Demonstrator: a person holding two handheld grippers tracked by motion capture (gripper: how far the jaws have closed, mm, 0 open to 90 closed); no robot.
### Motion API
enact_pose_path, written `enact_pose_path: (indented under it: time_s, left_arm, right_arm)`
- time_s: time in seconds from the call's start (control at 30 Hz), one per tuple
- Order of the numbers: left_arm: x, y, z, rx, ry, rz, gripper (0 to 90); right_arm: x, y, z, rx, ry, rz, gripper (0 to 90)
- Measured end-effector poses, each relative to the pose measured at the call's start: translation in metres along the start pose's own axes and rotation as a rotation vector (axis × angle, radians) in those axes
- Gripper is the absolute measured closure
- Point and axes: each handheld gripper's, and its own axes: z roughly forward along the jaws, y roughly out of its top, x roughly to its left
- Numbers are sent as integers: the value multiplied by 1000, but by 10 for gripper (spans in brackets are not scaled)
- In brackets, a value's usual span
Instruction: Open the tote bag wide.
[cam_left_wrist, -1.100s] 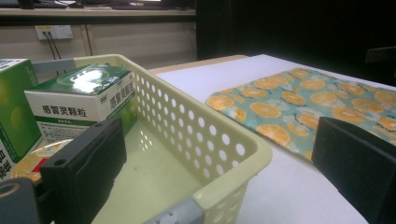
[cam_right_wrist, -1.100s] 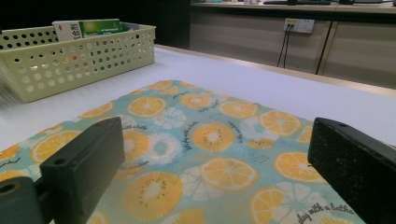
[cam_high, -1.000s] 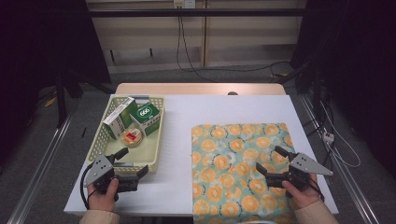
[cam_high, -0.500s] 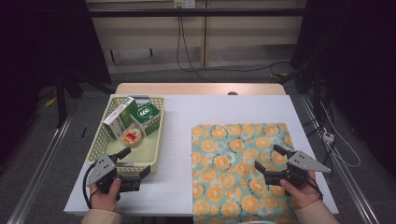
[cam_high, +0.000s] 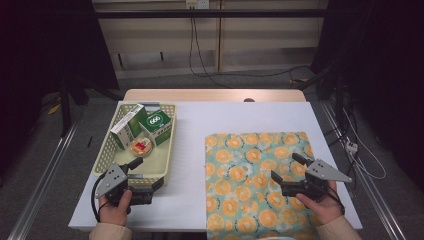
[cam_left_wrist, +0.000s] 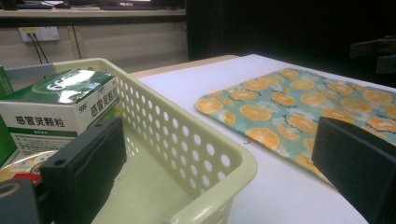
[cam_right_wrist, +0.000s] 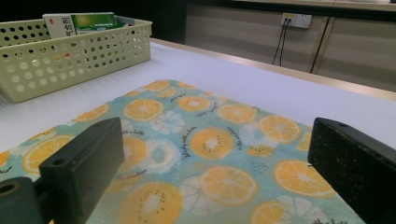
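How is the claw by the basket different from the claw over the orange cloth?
The left claw sits at the near end of the basket, with one jaw inside it and one outside; the right claw is over the cloth. The left claw points toward the boxes; the right claw faces across the cloth. Both are open and hold nothing.

A pale yellow-green perforated basket (cam_high: 112, 145) holds green-and-white medicine boxes (cam_high: 157, 126), while the teal cloth (cam_high: 250, 175) carries orange citrus slices and white flowers.
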Motion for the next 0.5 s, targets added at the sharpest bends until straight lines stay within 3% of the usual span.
enact_pose_path:
  time_s: [0.33, 0.5]
  left_arm:
    - [0, 1, -1, -4, 4, -5, 30]
    - [1, -1, -2, -5, 6, -10, 30]
  right_arm:
    - [1, -2, 4, 27, 31, 1, 37]
    - [-5, 7, 10, 34, 38, -3, 45]
